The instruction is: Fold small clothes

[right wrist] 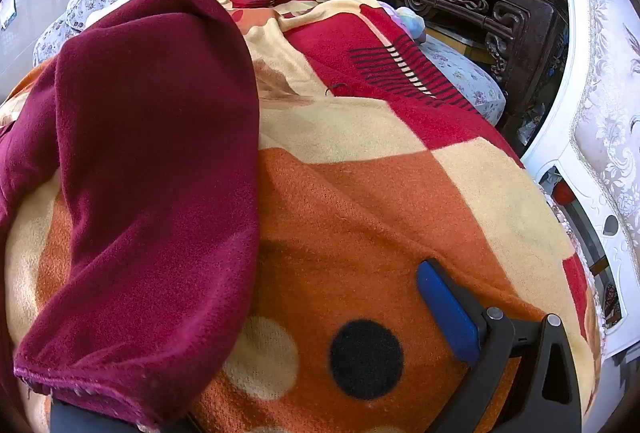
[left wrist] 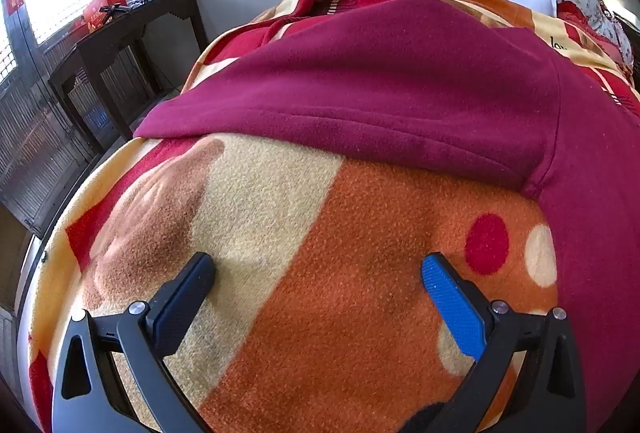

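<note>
Maroon fleece garment [left wrist: 380,81] is laid on the patterned orange-red fleece blanket [left wrist: 320,273], ahead of the left gripper [left wrist: 318,269]. Right gripper [right wrist: 256,317], nearer, has a sleeve draped over one finger. Both are spread, nothing grasped.

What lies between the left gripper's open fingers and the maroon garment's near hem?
Only bare blanket, orange and cream, separates the left gripper from the maroon garment; the left wrist view shows it.
</note>
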Demonstrator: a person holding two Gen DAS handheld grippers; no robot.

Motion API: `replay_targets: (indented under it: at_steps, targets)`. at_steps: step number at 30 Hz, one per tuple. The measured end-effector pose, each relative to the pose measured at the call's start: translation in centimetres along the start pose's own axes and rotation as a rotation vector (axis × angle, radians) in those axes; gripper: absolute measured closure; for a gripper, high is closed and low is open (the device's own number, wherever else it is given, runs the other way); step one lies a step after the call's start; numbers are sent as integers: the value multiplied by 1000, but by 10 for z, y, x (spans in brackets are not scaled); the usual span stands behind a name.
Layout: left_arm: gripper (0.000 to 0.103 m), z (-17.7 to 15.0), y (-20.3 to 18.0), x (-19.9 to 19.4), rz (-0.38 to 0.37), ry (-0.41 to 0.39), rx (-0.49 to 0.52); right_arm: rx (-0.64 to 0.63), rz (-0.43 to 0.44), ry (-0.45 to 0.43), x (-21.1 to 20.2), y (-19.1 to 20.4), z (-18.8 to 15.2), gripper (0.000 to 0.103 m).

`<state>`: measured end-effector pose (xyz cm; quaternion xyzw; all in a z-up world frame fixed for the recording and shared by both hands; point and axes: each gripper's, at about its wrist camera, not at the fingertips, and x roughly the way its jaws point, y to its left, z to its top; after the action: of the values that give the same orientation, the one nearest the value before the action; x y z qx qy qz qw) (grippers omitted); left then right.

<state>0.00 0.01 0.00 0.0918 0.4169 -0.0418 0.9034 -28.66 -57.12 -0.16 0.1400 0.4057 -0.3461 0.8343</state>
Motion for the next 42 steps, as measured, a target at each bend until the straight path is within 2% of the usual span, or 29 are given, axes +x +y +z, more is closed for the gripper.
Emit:
replay_targets:
  at_steps: [25,31,36,42]
  targets:
    - [0,4,3,-3,-7,12,14,-5,-6,3,3,-6,-8,0]
    - [0,-5,-1,-40,-46,-53,41,-9,-13,45,-2,-7,-3,0]
    - [0,-10,-7,-85,-85,-135,75,-22,-34,18,-39,2,-16,0]
    - [0,-19,-24,-126,-185,-162,106,-76,-54,-31,-109,28,-34,0]
